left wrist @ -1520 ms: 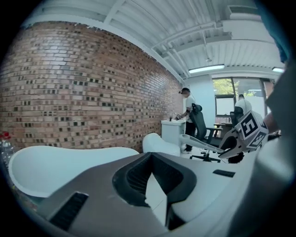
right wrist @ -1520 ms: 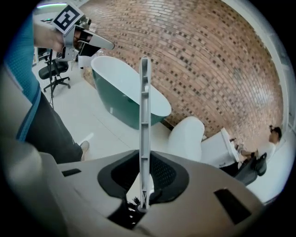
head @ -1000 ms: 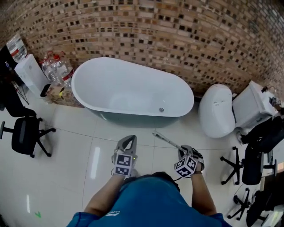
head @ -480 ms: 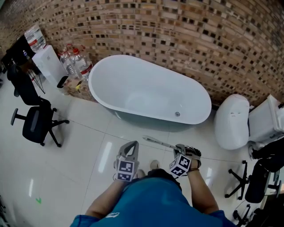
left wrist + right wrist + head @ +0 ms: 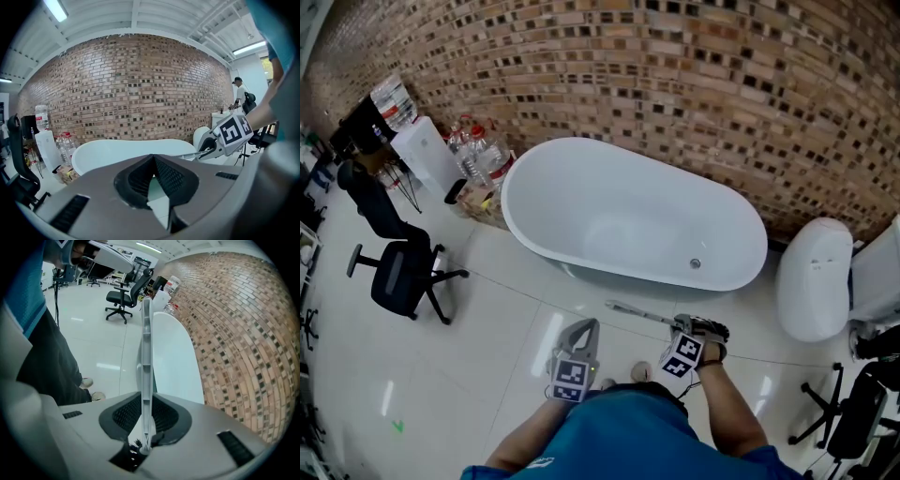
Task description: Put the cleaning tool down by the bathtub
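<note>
The white oval bathtub (image 5: 633, 216) stands against the brick wall, just beyond both grippers. My right gripper (image 5: 701, 330) is shut on the cleaning tool (image 5: 642, 314). Its slim pale handle sticks out to the left, above the floor beside the tub's near side. In the right gripper view the handle (image 5: 146, 343) runs straight out from between the jaws of the right gripper (image 5: 146, 397), with dark bristles (image 5: 136, 446) at its base and the tub (image 5: 171, 357) alongside. My left gripper (image 5: 584, 328) hangs shut and empty over the floor tiles, and its tips (image 5: 153, 156) meet in the left gripper view.
A white toilet (image 5: 814, 277) stands right of the tub. At the tub's left end are water bottles (image 5: 483, 150) and a white unit (image 5: 427, 155), with a black office chair (image 5: 398, 277) nearer. More chair bases (image 5: 853, 417) sit at far right. A person (image 5: 240, 91) stands in the background.
The view has swung left, so the tub now sits further right and closer to the grippers. The tool's handle has turned from diagonal to pointing more to the left. Both grips are unchanged.
</note>
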A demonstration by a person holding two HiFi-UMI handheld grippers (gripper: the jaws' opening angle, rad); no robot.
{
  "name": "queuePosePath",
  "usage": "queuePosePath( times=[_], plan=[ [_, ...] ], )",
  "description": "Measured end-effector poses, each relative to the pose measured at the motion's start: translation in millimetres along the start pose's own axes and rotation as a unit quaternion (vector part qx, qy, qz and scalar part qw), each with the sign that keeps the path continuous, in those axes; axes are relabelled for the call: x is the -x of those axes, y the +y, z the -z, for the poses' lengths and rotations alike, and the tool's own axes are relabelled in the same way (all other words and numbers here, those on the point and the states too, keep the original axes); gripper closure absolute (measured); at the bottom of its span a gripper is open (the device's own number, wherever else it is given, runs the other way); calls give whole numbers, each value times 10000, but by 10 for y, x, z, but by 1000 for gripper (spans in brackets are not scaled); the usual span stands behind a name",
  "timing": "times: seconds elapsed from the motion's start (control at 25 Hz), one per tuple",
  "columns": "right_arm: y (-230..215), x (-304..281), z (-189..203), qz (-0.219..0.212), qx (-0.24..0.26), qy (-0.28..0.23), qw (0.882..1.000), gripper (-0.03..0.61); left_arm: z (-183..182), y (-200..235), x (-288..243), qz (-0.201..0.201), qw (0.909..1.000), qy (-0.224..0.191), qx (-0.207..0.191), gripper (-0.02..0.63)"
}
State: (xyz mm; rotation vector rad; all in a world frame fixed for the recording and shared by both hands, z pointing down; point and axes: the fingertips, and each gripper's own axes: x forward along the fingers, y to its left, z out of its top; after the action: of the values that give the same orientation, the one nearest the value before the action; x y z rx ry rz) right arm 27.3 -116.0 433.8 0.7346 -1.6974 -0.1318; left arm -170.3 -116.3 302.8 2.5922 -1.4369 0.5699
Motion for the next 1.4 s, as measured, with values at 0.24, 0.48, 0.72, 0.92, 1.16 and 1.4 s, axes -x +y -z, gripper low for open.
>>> queuePosePath(
  times=[0.24, 0.48, 0.72, 0.92, 1.16, 1.4],
  plan=[
    [-180, -250, 91, -221, 139, 65, 9996, 502, -17, -126, -298, 6, 9999, 126, 59, 612],
    [-118, -449, -196, -536, 419, 105, 9976, 502, 113, 107, -387, -149, 9992, 144, 337, 612],
    [-56, -691, -490, -787, 578, 370, 9945, 502, 286, 542, -366, -336, 9977, 111, 581, 612],
    [-20, -947, -688, -905, 586, 710, 9916, 502, 534, 867, -319, -439, 9950, 96, 893, 612],
    [64, -1229, -860, -942, 293, 726, 9925, 502, 937, 1100, -453, -316, 9955, 188, 873, 612],
    [112, -1831, -800, -1193, 255, 674, 9902, 502, 1228, 1170, -1034, -344, 9964, 348, 697, 612]
  ],
)
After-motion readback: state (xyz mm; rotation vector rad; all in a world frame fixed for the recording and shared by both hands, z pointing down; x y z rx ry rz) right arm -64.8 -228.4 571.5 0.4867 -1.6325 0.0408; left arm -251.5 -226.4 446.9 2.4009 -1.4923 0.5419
